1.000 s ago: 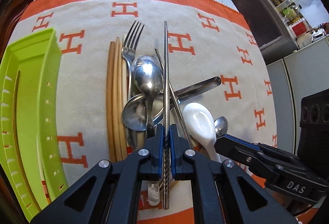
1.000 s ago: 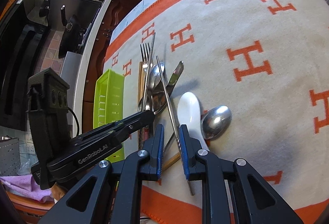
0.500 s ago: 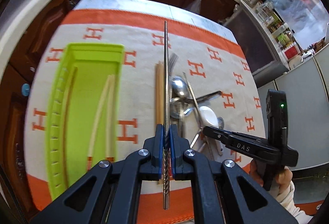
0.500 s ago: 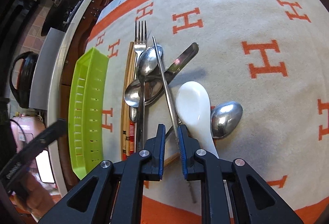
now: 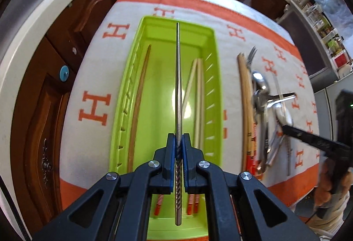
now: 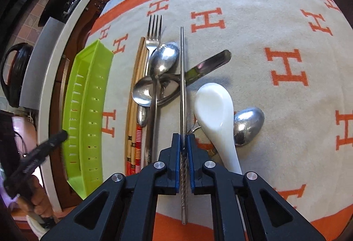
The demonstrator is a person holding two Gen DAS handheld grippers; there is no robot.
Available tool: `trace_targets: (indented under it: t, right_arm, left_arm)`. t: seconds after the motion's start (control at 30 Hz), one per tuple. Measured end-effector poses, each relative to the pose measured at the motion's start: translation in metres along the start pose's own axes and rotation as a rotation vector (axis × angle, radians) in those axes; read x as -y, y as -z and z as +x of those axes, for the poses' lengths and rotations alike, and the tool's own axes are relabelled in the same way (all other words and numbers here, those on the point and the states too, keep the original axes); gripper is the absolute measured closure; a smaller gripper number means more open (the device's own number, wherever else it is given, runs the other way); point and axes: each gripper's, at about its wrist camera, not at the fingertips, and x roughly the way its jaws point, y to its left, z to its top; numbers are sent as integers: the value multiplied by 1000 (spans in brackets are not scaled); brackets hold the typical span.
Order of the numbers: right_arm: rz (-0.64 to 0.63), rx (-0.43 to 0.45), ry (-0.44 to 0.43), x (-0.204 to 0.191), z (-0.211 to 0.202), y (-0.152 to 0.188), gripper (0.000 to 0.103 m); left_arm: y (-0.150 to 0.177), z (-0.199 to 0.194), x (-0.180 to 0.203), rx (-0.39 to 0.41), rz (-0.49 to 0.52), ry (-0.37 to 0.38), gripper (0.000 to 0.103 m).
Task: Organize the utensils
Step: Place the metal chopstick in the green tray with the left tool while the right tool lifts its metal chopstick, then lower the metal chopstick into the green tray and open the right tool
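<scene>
My left gripper (image 5: 178, 137) is shut on a metal chopstick (image 5: 179, 75), held lengthwise above the lime-green tray (image 5: 154, 20). In the tray lie a brown wooden chopstick (image 5: 139, 97) and a pale pair (image 5: 197, 90). My right gripper (image 6: 183, 137) is closing tight on a second metal chopstick (image 6: 182, 75), pads pressing its twisted handle. That chopstick lies across the utensil pile: a fork (image 6: 153, 37), steel spoons (image 6: 165, 57), a knife (image 6: 209, 64), a white ceramic spoon (image 6: 214, 106) and wooden chopsticks (image 6: 136, 86). The tray (image 6: 88, 97) stands left of the pile.
A cream cloth with orange H marks (image 6: 286, 31) covers the table. Another steel spoon (image 6: 249, 126) lies bowl down, right of the white one. Wooden cabinets (image 5: 55, 86) and a pale counter edge run beyond the tray. A hand (image 6: 37, 201) holds the left tool.
My left gripper carried its chopstick leftward from the pile to above the green tray. The right gripper's jaws closed onto the other metal chopstick, which now points straight ahead.
</scene>
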Motion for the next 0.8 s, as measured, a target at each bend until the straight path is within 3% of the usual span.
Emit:
trace_targets:
  t: [0.13, 0.27, 0.43, 0.5, 0.67, 0.8]
  right_arm:
    - [11, 22, -60, -9, -19, 1, 97]
    - [-9, 34, -111, -31, -36, 1, 97]
    - [-44, 42, -164, -70, -51, -2, 97]
    - [-64, 38, -178, -91, -55, -5, 97]
    - [-95, 4, -201, -146, -39, -12, 97]
    - [-95, -32, -206, -179, -16, -14, 97]
  left_arm:
    - [5, 15, -8, -10, -5, -63, 95]
    - [8, 7, -12, 30, -24, -74, 57]
    - [8, -17, -14, 106, -48, -90, 48]
    - [9, -32, -19, 150, -77, -117, 35]
    - [13, -59, -29, 239, -109, -175, 34]
    - [12, -63, -43, 178, -147, -106, 33]
